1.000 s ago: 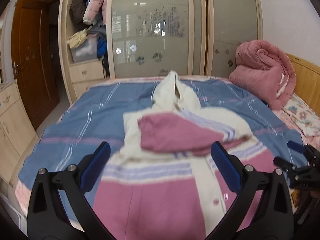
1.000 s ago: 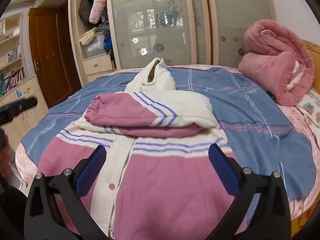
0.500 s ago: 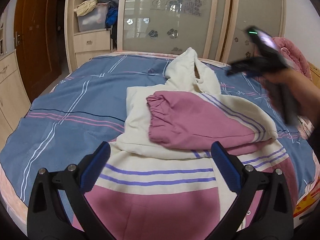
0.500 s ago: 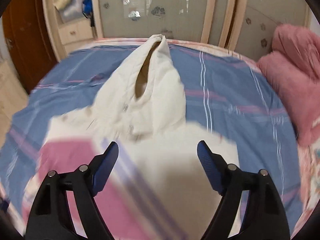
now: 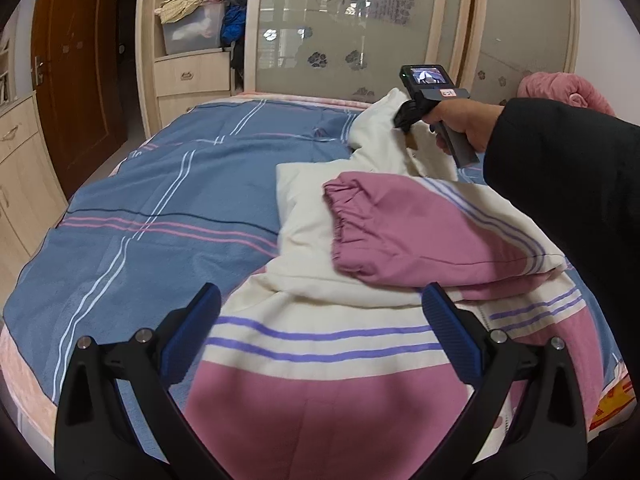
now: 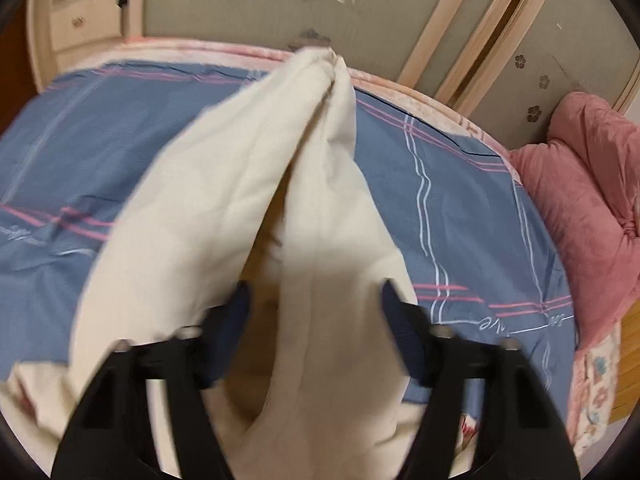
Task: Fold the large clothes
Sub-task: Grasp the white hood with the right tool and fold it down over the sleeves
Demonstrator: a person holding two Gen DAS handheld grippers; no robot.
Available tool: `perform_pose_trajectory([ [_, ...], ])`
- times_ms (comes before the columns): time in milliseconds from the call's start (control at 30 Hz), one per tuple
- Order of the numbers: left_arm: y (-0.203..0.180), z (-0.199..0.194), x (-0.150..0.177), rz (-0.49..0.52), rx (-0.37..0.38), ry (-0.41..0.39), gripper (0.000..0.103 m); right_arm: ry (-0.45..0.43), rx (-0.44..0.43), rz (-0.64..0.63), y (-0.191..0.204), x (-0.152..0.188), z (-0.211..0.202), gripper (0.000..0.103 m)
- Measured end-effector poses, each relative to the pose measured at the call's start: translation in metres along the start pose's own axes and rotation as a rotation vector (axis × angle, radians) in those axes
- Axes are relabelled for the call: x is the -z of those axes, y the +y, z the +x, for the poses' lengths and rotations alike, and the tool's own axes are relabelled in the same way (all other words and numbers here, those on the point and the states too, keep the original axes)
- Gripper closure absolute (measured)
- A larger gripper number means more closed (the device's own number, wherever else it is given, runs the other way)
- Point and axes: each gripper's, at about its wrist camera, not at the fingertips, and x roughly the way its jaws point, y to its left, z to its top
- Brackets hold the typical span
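Observation:
A cream and pink hooded jacket [image 5: 320,344] with purple stripes lies flat on the blue bedsheet [image 5: 160,200]. Its pink sleeve [image 5: 400,224] is folded across the chest. My left gripper [image 5: 320,304] hovers open above the striped lower body, with nothing between its fingers. Held by a hand in a black sleeve [image 5: 560,200], my right gripper [image 5: 402,124] is down at the cream hood [image 5: 376,128]. In the right wrist view one fold of the hood [image 6: 280,160] lies between the right gripper's [image 6: 312,304] jaws, which are closing. A gap still shows beside the left pad.
A rolled pink quilt [image 6: 580,200] sits at the bed's far right corner. Behind the bed stands a wardrobe with frosted sliding doors [image 5: 340,20] and open shelves of clothes [image 5: 192,20]. A brown door [image 5: 80,80] and cabinets are on the left.
The right gripper swept from the jacket's hem up to the hood, and its jaws narrowed around a fold. The left gripper came lower and closer over the jacket's body.

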Motion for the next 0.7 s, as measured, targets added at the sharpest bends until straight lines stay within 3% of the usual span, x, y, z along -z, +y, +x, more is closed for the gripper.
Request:
perform_pose_trajectory([
  [33, 0.002, 0.001, 0.001, -0.002, -0.006, 0.002, 0.002, 0.009, 0.018, 0.007, -0.003, -0.001, 0.004, 0.066],
  [67, 0.004, 0.004, 0.001, -0.002, -0.015, 0.007, 0.002, 0.011, 0.024, 0.035, -0.009, -0.001, 0.006, 0.082],
  [100, 0.005, 0.005, 0.002, -0.001, -0.02, 0.012, 0.002, 0.003, 0.023, 0.067, -0.016, 0.002, 0.004, 0.092],
  [167, 0.007, 0.01, 0.002, 0.002, -0.03, 0.021, 0.002, -0.047, -0.001, 0.107, -0.025, 0.007, -0.006, 0.096],
  [433, 0.003, 0.011, 0.0, 0.004, -0.046, 0.011, 0.002, -0.271, -0.149, 0.193, -0.095, 0.064, -0.083, 0.098],
  [700, -0.018, 0.007, -0.005, 0.022, -0.005, -0.049, 0.002, -0.368, -0.292, 0.223, -0.143, 0.18, -0.152, 0.098],
])
